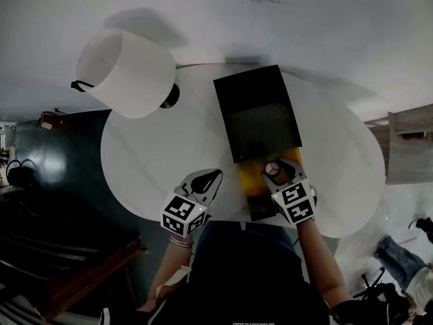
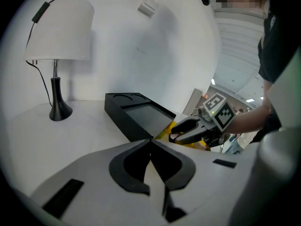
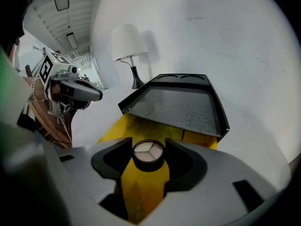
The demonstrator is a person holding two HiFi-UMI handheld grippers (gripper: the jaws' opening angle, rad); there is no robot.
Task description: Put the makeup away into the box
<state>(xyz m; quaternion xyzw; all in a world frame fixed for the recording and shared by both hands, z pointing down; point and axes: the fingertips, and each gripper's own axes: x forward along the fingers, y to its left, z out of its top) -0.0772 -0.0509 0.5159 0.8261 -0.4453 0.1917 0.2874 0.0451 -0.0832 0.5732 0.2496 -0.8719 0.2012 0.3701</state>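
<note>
Right gripper jaws clamp a round makeup compact above the yellow box. At the box's twelve o'clock lies a black tray. At its nine o'clock is the left gripper, jaws closed and empty.

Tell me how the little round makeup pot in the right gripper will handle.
The round makeup pot looks small and rigid, so probably light and stiff. Its curved side looks smooth where the right gripper clamps it, so it might slip. On edge it would likely roll; laid flat in the yellow box it should sit steady.
</note>
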